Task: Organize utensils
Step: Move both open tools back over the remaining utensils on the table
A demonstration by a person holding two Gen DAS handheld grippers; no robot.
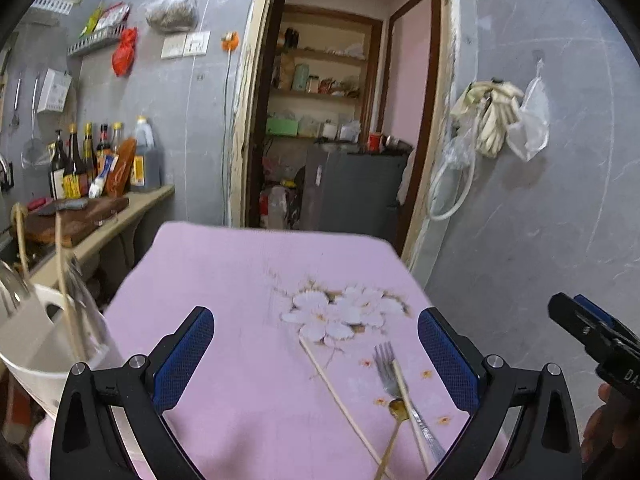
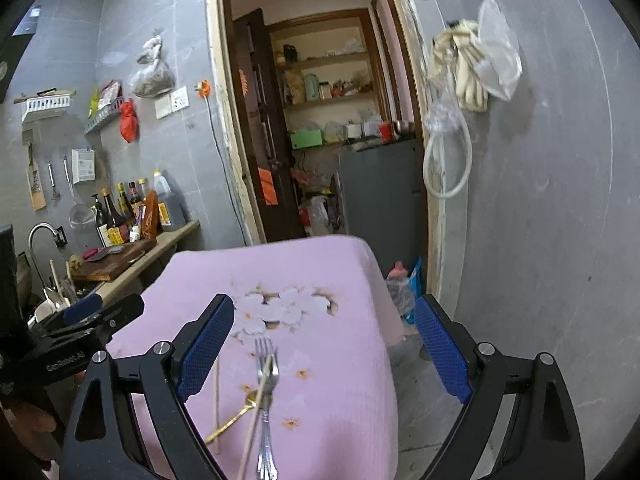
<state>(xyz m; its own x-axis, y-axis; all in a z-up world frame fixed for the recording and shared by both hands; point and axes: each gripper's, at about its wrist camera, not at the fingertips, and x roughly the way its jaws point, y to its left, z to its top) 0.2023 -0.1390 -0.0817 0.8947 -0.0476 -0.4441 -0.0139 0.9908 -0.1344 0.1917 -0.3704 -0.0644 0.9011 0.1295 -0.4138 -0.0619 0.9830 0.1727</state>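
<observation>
Utensils already gathered stand in the white holder [image 1: 38,344] at the lower left of the left wrist frame, handles and chopsticks sticking up out of it, at the left edge of the pink cloth-covered table [image 1: 240,272]. The left gripper [image 1: 316,354] hangs over bare cloth in the lower middle of that frame, its jaws spread as wide as they go with nothing between the blue pads.

To the right of it, in the lower centre-right of the left wrist frame, the remaining pieces lie in a loose crossed heap: one chopstick [image 1: 340,400] runs diagonally from the printed flower toward the bottom edge, the fork [image 1: 390,372] lies tines away from the camera, a second chopstick [image 1: 406,400] rests across the fork, and a small gold spoon [image 1: 396,408] has its bowl touching the fork's neck.

The right gripper [image 2: 324,356], seen in the lower middle of the right wrist frame, is also apart and empty, with the fork and the stick lying over it in line between its jaws but below them.

Since the pieces overlap, the sensible order is probably top first: the upper chopstick should come off the fork before the fork is pinched, or the spoon may be dragged along. A low grip near the handle's middle would likely keep a thin piece from swinging on the way to the holder.
</observation>
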